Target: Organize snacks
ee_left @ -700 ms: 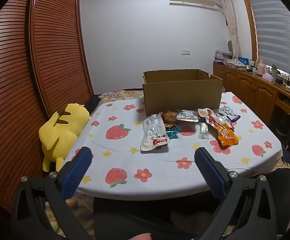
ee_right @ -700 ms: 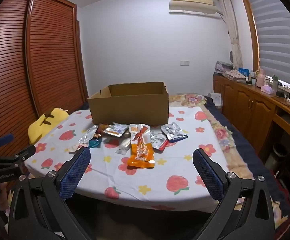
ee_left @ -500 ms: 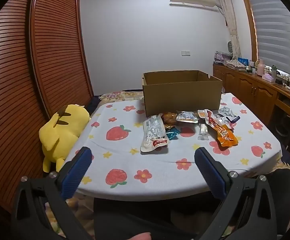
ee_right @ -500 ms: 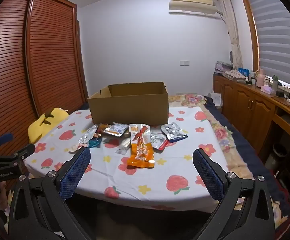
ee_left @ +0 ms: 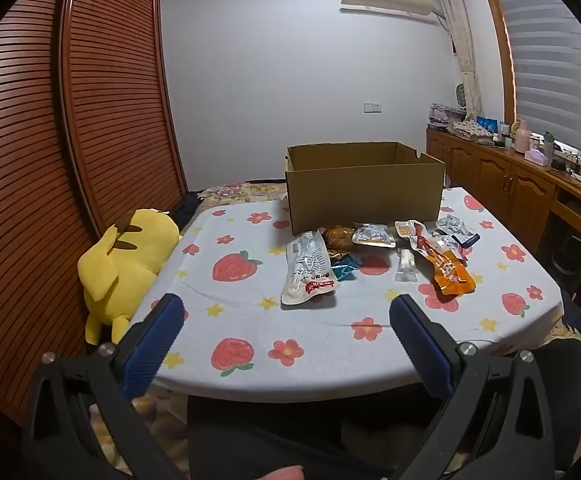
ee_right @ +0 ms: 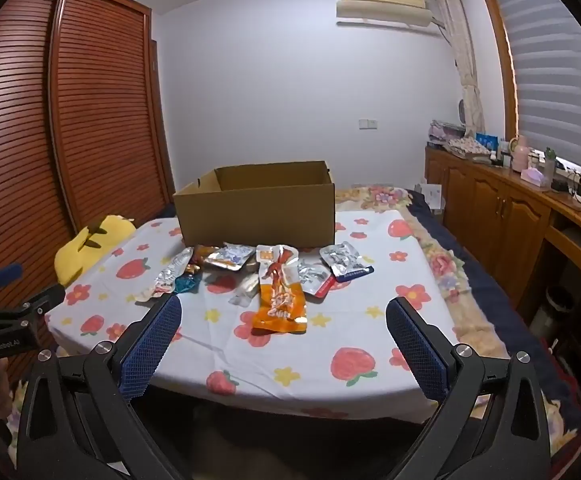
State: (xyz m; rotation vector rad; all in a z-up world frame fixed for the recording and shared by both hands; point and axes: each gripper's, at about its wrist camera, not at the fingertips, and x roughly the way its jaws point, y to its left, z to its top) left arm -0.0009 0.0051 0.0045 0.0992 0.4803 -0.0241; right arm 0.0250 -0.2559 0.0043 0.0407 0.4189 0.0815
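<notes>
- Nothing on the table (ee_left: 250, 332) has changed in the last moment: both views match the earlier ones, and no snack has shifted
- Left gripper (ee_left: 286, 322) hangs short of the table's near edge, jaws spread wide, nothing between them
- Right gripper (ee_right: 284, 322) hangs likewise off the near edge, jaws spread wide and empty
- Snacks lie in a loose row along the box's near side, toward the table's far edge: a white pack (ee_left: 308, 266) at the left end, an orange pack (ee_right: 280, 300) nearest the grippers, a silver pack (ee_right: 344, 260) at the right end
- The box (ee_left: 364, 186) stands open at the far edge; its inside is hidden from both views
- A yellow plush (ee_left: 124, 264) rests off the table's left edge
- Judgement: sorting has not begun; every visible snack is outside the box, so the first reach is still to come
</notes>
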